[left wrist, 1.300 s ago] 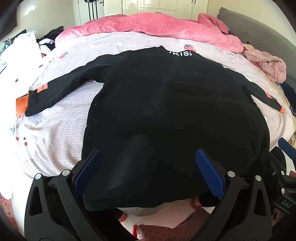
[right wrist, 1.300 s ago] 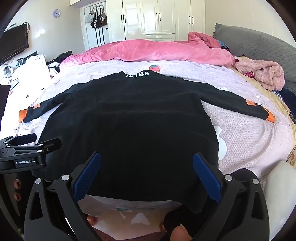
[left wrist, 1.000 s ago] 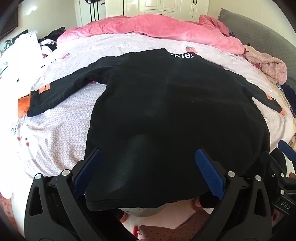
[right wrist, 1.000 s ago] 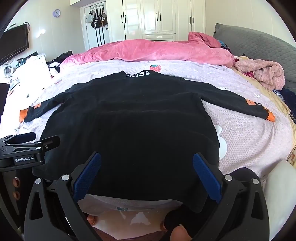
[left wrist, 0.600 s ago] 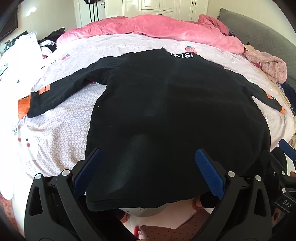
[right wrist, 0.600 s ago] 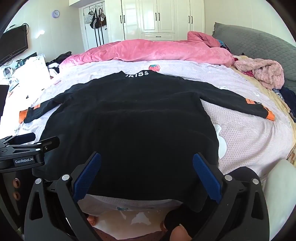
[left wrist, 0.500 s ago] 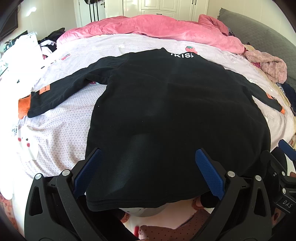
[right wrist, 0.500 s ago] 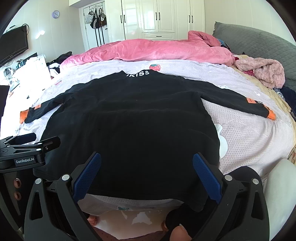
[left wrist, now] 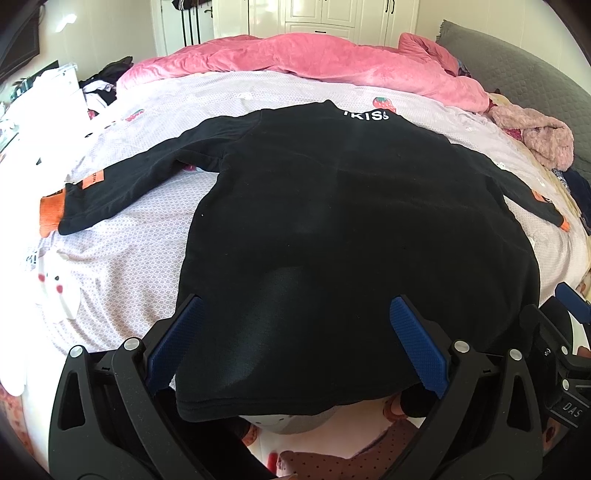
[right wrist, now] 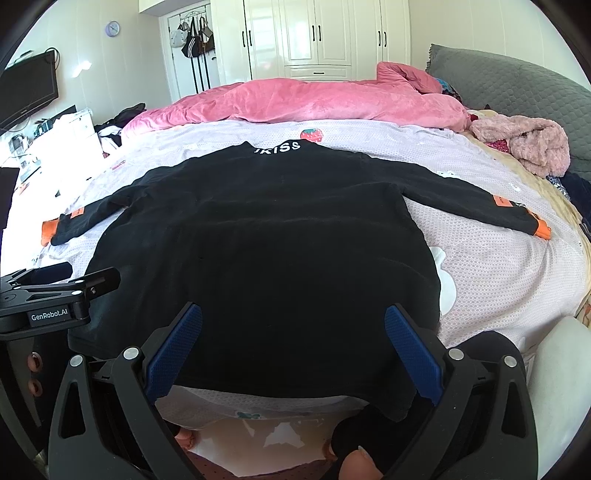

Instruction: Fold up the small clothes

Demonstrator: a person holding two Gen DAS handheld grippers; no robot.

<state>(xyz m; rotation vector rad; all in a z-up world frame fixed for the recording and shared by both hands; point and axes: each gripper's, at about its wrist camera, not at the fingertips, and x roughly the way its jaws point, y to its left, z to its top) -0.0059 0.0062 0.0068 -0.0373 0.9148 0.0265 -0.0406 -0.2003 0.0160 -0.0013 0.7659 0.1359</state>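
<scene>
I am holding both hand-held grippers with jaws spread wide, nothing between them. My left hand-held gripper (left wrist: 295, 336) is hovering at the hem of the black sweater (left wrist: 343, 236), which is lying flat on the bed (left wrist: 122, 258), sleeves out. My right hand-held gripper (right wrist: 293, 341) is hovering at the same hem. Only the right view is showing the wardrobe (right wrist: 317, 37), wall clock (right wrist: 112, 28) and television (right wrist: 27, 90); only the left view is showing the rabbit print (left wrist: 59, 291). The pink duvet (right wrist: 303, 99) is lying beyond the collar.
</scene>
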